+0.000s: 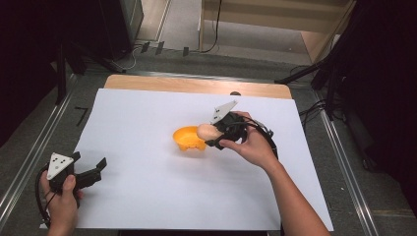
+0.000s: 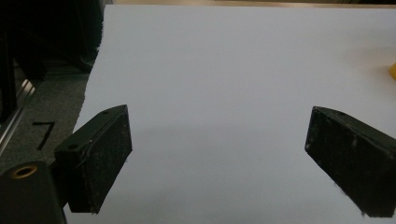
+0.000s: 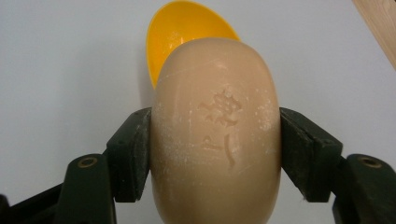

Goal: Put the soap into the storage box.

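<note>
A yellow bowl (image 1: 188,138) sits near the middle of the white sheet (image 1: 147,118). My right gripper (image 1: 210,133) is shut on a beige oval soap bar (image 1: 207,131) and holds it over the bowl's right rim. In the right gripper view the soap bar (image 3: 217,130) is clamped between both black jaws, with the yellow bowl (image 3: 182,32) just beyond it. My left gripper (image 1: 98,169) rests at the sheet's near left corner. Its jaws stand wide apart over bare white sheet (image 2: 219,70), left gripper (image 2: 217,158) holding nothing.
The white sheet covers a wooden table (image 1: 196,84) whose far edge shows. Metal rails (image 1: 29,157) run along both sides on grey floor, and cables (image 1: 314,110) lie at the right. A sliver of the yellow bowl (image 2: 392,71) shows at the right edge of the left gripper view.
</note>
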`<state>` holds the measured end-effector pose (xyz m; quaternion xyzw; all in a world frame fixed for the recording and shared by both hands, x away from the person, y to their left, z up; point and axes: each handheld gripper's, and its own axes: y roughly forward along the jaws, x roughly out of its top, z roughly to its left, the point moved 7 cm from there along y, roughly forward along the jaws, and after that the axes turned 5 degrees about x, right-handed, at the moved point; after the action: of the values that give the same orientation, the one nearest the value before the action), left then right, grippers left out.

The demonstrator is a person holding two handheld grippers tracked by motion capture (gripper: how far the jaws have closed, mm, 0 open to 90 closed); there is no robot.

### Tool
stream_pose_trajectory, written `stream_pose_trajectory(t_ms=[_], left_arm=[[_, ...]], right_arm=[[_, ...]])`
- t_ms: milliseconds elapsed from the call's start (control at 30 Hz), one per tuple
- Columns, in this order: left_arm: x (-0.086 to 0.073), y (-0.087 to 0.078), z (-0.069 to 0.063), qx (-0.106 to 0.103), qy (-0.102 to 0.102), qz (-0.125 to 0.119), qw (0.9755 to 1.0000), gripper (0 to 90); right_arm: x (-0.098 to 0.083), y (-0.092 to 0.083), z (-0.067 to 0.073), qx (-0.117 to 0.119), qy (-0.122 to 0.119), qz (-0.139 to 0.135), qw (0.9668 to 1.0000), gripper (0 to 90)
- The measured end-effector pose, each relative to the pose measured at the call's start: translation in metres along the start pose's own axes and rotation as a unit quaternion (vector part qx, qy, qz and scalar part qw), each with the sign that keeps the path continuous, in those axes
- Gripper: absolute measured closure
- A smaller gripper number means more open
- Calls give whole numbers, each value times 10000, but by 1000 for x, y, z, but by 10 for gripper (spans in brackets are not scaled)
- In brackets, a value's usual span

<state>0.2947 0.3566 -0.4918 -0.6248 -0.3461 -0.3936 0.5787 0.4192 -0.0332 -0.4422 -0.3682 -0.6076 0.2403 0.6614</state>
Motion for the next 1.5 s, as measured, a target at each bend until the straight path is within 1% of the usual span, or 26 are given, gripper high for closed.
stream_pose_trajectory(t_ms=[67,133,233,367,467,500,533,633,767,833,900,967,1033,1067,1167,1233,1300,1367,1433,1467,1500], left_arm=[[0,0,0,3,-5,-1,10000,80],[0,0,0,2,-3,-2,10000,80],[0,0,0,-5,4,1,10000,80],[0,0,0,-26,14,-13,10000,80],[0,0,0,-31,19,-11,10000,81],[0,0,0,-30,19,-11,10000,81],[0,0,0,-31,19,-11,10000,81],[0,0,0,-34,20,-10,10000,81],[0,0,0,-30,14,-13,10000,82],[0,0,0,-28,10,-13,10000,83],[0,0,0,-28,12,-14,10000,83],[0,0,0,-30,10,-20,10000,83],[0,0,0,-32,6,-19,10000,83],[0,-1,0,-33,7,-19,10000,83],[0,0,0,-32,0,-21,10000,83],[0,-1,0,-32,5,-19,10000,83],[0,-1,0,-33,2,-22,10000,83],[0,0,0,-31,3,-23,10000,83],[0,-1,0,-31,4,-20,10000,83],[0,0,0,-30,7,-22,10000,83],[0,-1,0,-28,4,-22,10000,83]], right_arm=[[4,2,-1,-16,-43,-10,10000,332],[10,6,-2,36,-104,-39,9999,332],[15,10,-2,87,-129,-45,9999,332],[21,17,-4,107,-245,35,9996,331],[24,20,-5,132,-287,41,9995,331],[25,21,-5,136,-262,51,9996,331],[26,22,-6,141,-299,48,9994,331],[29,25,-7,217,-290,8,9993,331],[31,29,-6,333,-446,-22,9984,331],[32,33,-3,444,-585,36,9973,330],[32,36,-1,499,-643,88,9966,330],[33,39,-2,482,-699,181,9962,330],[33,41,-3,448,-729,214,9961,330],[32,41,-3,457,-669,254,9964,330],[31,41,-6,477,-605,279,9966,329],[31,42,-8,478,-605,259,9967,329],[31,43,-7,559,-603,217,9964,329],[29,44,-6,625,-614,266,9958,327],[28,45,-5,606,-625,290,9958,334],[30,43,-6,599,-657,180,9959,331],[32,41,-6,627,-558,44,9965,323]])
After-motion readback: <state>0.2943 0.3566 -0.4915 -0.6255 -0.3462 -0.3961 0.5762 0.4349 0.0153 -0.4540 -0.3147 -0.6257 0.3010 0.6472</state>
